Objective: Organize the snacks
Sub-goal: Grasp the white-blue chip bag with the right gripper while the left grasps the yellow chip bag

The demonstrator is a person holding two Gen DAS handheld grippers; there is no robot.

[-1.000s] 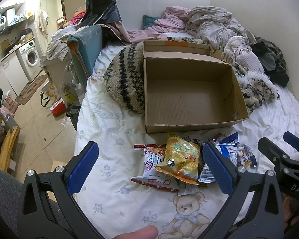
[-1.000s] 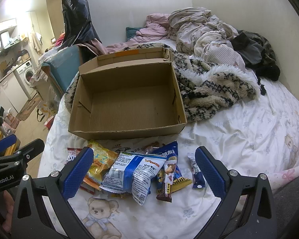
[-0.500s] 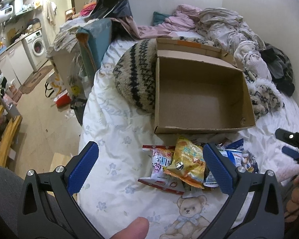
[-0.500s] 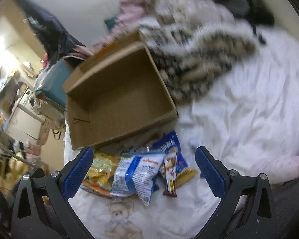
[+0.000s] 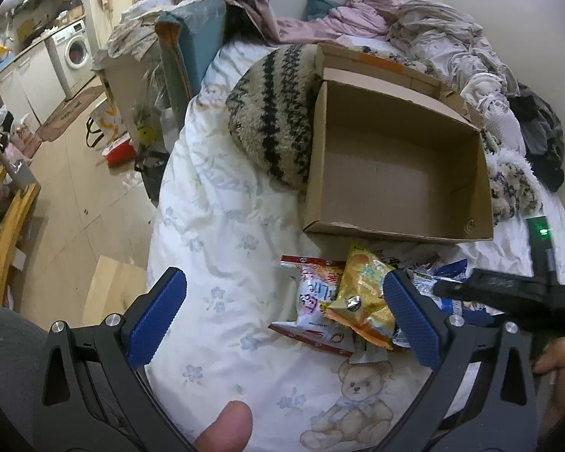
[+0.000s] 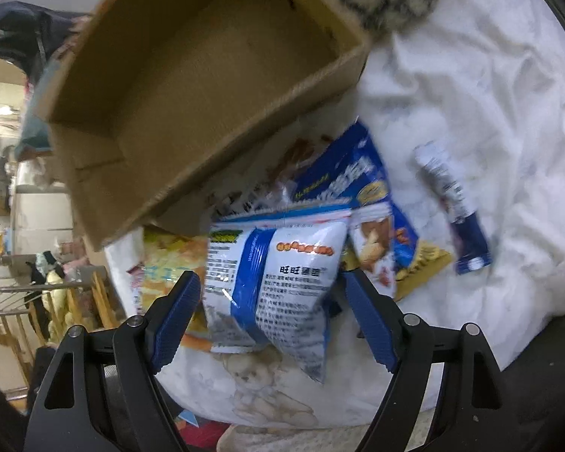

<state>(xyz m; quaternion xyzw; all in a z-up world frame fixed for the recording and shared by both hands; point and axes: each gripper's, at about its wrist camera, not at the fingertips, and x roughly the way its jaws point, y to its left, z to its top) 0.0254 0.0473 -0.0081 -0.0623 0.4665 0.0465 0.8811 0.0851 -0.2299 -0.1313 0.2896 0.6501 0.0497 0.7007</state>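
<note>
An empty cardboard box (image 5: 399, 173) lies on the bed; it also shows in the right wrist view (image 6: 192, 75). Snack packets lie in front of it: a yellow packet (image 5: 361, 293), a pink-white packet (image 5: 314, 301), a blue-and-white packet (image 6: 275, 275), a dark blue packet (image 6: 354, 173) and a small blue stick packet (image 6: 452, 203). My right gripper (image 6: 271, 316) is open with its fingers on either side of the blue-and-white packet, close over it. My left gripper (image 5: 282, 316) is open and empty above the sheet, left of the pile. The right gripper's body (image 5: 508, 293) shows in the left wrist view.
A knitted patterned blanket (image 5: 275, 113) lies left of and behind the box. Crumpled clothes (image 5: 452, 49) are heaped at the back of the bed. The bed's left edge drops to the floor (image 5: 75, 188), with a washing machine (image 5: 75, 49) beyond.
My right gripper has dropped down and forward onto the snack pile, now straddling the blue-and-white packet. My left gripper has drifted left and turned slightly.
</note>
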